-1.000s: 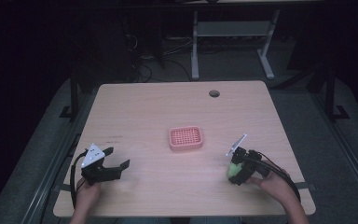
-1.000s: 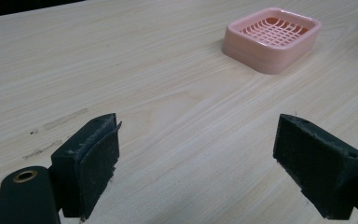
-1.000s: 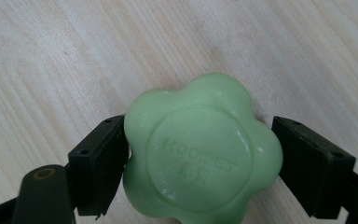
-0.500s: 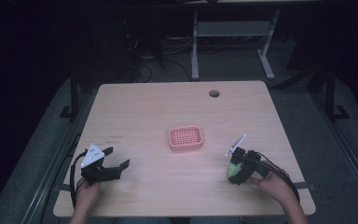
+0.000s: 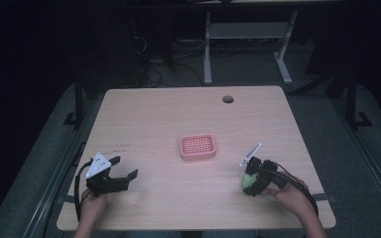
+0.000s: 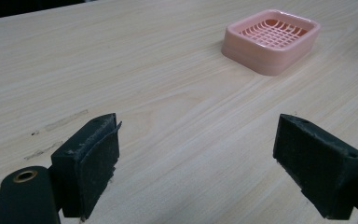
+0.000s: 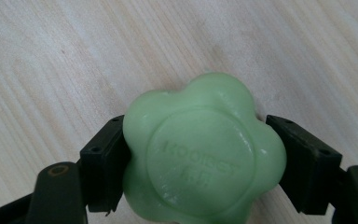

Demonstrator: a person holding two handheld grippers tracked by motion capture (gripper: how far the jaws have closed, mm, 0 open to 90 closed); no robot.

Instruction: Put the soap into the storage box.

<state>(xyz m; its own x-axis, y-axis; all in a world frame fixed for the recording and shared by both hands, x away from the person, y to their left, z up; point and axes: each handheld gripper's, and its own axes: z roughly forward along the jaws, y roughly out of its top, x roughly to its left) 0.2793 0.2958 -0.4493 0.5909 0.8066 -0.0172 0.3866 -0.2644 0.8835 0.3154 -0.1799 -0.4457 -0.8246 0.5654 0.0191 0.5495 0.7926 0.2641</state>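
Right gripper clamps green soap low at counter front-right, barely moved since earlier; pink soap dish mid-counter awaits. Left gripper spread wide, idle.

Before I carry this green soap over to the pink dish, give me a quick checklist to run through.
1. Grip: right gripper has both jaws pressed on the green soap: ok.
2. Soap lifted off the table: cannot tell.
3. Pink soap dish empty, grid side up: ok.
4. Path from soap to dish free of obstacles: ok.
5. Left gripper open, off to the left of the dish: ok.
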